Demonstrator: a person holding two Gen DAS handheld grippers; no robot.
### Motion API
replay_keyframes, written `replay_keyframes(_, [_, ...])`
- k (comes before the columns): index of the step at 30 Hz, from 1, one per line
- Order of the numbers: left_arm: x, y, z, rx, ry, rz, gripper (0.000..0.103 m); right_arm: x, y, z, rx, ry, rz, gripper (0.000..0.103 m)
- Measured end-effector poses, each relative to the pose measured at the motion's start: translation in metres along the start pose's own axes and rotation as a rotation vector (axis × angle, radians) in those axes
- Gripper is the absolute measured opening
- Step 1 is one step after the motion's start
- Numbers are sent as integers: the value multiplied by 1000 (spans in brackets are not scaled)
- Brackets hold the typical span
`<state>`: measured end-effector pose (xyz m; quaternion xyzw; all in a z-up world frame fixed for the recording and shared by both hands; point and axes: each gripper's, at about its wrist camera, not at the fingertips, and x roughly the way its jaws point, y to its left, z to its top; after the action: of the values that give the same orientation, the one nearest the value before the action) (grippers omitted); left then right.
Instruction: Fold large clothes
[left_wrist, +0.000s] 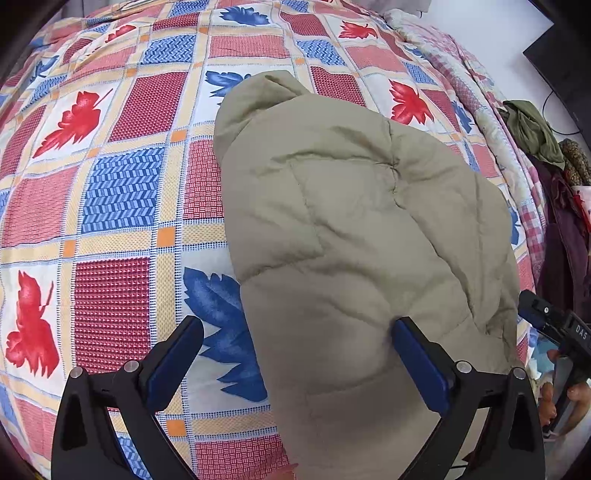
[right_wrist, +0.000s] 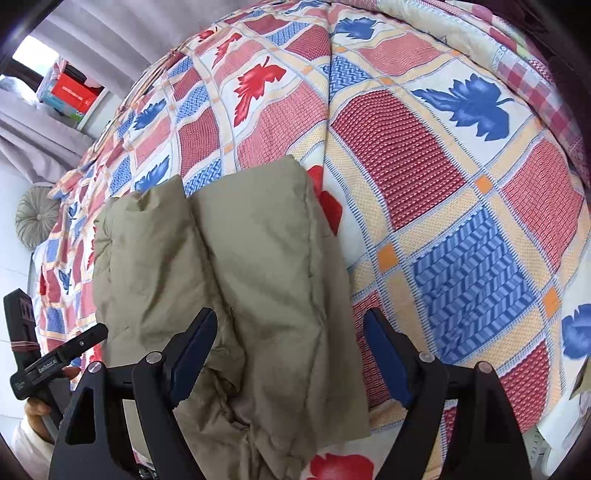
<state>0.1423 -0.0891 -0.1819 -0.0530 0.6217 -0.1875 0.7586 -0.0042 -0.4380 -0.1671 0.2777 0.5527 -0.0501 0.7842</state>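
Observation:
A padded beige jacket (left_wrist: 362, 236) lies folded in a bundle on the patterned bedspread (left_wrist: 110, 206). My left gripper (left_wrist: 297, 330) is open, hovering over the jacket's near left edge, one finger over the bedspread and one over the jacket. In the right wrist view the jacket (right_wrist: 255, 258) shows two folded panels side by side. My right gripper (right_wrist: 290, 325) is open, straddling the jacket's near right edge, holding nothing. The right gripper body also shows at the right edge of the left wrist view (left_wrist: 557, 328), and the left gripper body at the lower left of the right wrist view (right_wrist: 55, 362).
A pile of dark clothes (left_wrist: 546, 147) lies beyond the bed's right side. A pink checked quilt (left_wrist: 480, 92) runs along the bed's far right edge. A round cushion (right_wrist: 35, 218) and a shelf with boxes (right_wrist: 70, 92) stand left of the bed.

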Motion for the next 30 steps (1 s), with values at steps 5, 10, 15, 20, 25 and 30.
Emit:
replay_keyframes(5, [14,23,1,-83,42,-194,103,-1,-20,10,33,-24,67,102])
replay_keyframes(10, [38,40,2,-159,98,-377,103,43,-43,18,110,148,239,103])
replay_keyframes(15, [58,43,5,-203,127,-459,103,75,-47,24,161,214,418,103])
replay_keyframes(20, [78,43,7,-237,156,-515,103,82,-19,37,79,238,553,103])
replay_keyframes(25, [99,37,7,-300,189,-585,103,109,13,43,-101,340,408,103])
replay_keyframes(30, [87,20,12,-251,137,-520,96,123,14,46,-41,359,386,103])
